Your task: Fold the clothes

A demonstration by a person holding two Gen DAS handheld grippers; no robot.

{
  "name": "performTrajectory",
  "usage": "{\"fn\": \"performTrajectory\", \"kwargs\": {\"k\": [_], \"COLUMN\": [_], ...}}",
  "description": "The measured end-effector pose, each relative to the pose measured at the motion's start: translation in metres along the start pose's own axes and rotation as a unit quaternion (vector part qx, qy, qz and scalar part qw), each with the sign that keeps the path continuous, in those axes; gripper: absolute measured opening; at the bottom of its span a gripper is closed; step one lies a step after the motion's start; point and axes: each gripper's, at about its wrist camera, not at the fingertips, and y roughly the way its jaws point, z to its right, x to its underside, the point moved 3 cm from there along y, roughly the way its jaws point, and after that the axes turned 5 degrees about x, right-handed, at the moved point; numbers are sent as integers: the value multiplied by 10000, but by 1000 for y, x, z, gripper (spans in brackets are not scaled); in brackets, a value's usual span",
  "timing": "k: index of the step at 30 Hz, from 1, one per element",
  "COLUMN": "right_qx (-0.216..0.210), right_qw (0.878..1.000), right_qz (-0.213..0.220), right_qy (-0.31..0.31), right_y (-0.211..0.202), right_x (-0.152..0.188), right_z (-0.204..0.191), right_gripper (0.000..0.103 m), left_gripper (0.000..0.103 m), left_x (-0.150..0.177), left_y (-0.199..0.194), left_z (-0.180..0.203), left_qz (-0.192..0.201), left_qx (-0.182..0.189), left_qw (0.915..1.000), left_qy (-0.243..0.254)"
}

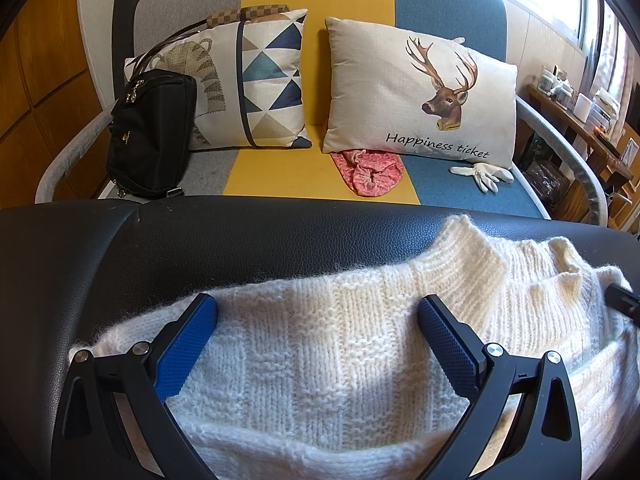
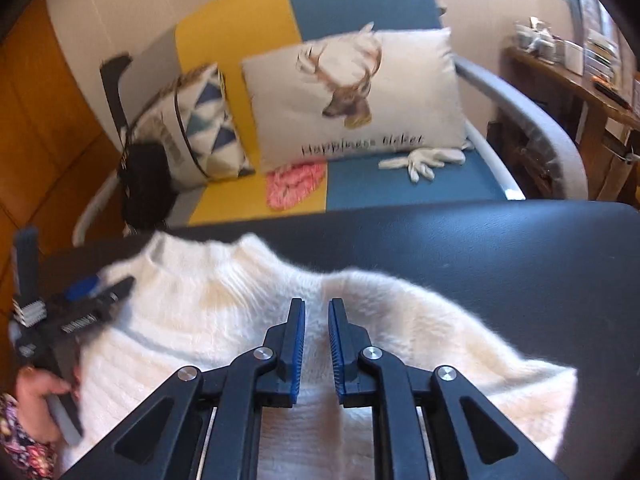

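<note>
A cream knitted sweater lies on a black leather surface, its ribbed collar toward the sofa. My left gripper is open wide, its blue-padded fingers hovering over the sweater's upper body just below the collar. In the right wrist view the sweater looks blurred. My right gripper hovers over it with the jaws nearly together, a narrow gap between the pads and no cloth in it. The left gripper also shows there at the left, held by a hand.
Beyond the black surface stands a grey, yellow and blue sofa with a deer cushion, a triangle-pattern cushion, a black bag, a pink cloth and a white glove. A wooden shelf is at right.
</note>
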Motion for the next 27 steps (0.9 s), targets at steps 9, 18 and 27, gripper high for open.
{"fn": "performTrajectory", "kwargs": {"k": [9,18,27], "right_qx": [456,-137,308], "right_qw": [9983,9938,9932], "right_qz": [227,811,754], "right_qy": [298,745,828], "right_y": [5,-33,-67], "right_x": [8,2,29], "right_z": [19,43,75], "right_gripper": [3,8,13], "left_gripper": [102,102,102], "left_x": [1,0,3], "left_y": [0,0,-32], "left_z": [0,0,-23], "left_qz": [15,4,28], "left_qx": [4,13,363], "left_qw": [10000,10000,9986], "left_qy": [-13,-28,-379]}}
